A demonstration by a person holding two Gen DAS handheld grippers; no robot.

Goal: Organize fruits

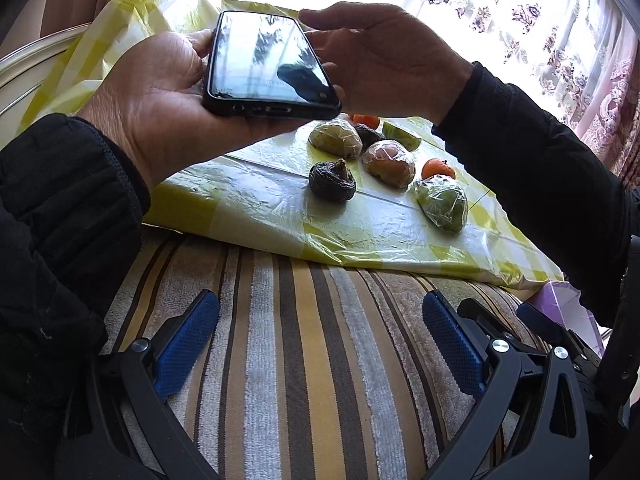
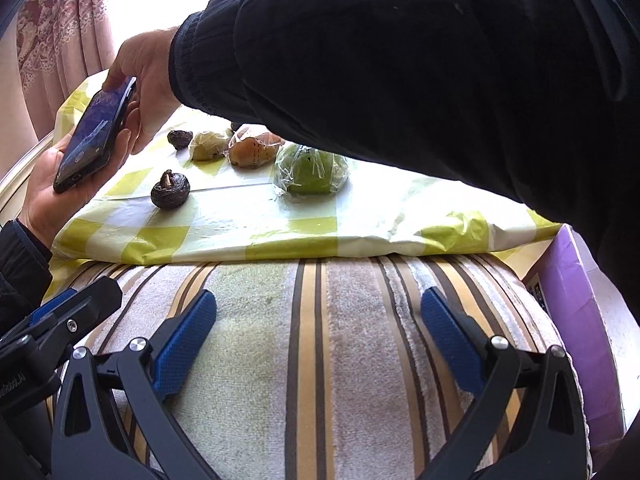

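Observation:
Several fruits lie on a yellow-checked plastic sheet (image 1: 260, 200): a dark wrinkled fruit (image 1: 332, 181), a plastic-wrapped green fruit (image 1: 442, 204), a wrapped brownish fruit (image 1: 389, 163), another wrapped green one (image 1: 335, 139) and an orange mandarin (image 1: 438, 169). In the right wrist view the dark fruit (image 2: 170, 191) and the wrapped green fruit (image 2: 312, 169) show too. My left gripper (image 1: 320, 320) and my right gripper (image 2: 319, 316) both rest open and empty on a striped towel, short of the sheet.
Two bare hands hold a black phone (image 1: 268, 64) above the sheet; it also shows in the right wrist view (image 2: 96, 134). A black sleeve (image 2: 420, 60) hangs over the fruits. A striped towel (image 1: 304, 340) lies in front, a purple box (image 2: 576, 280) at the right.

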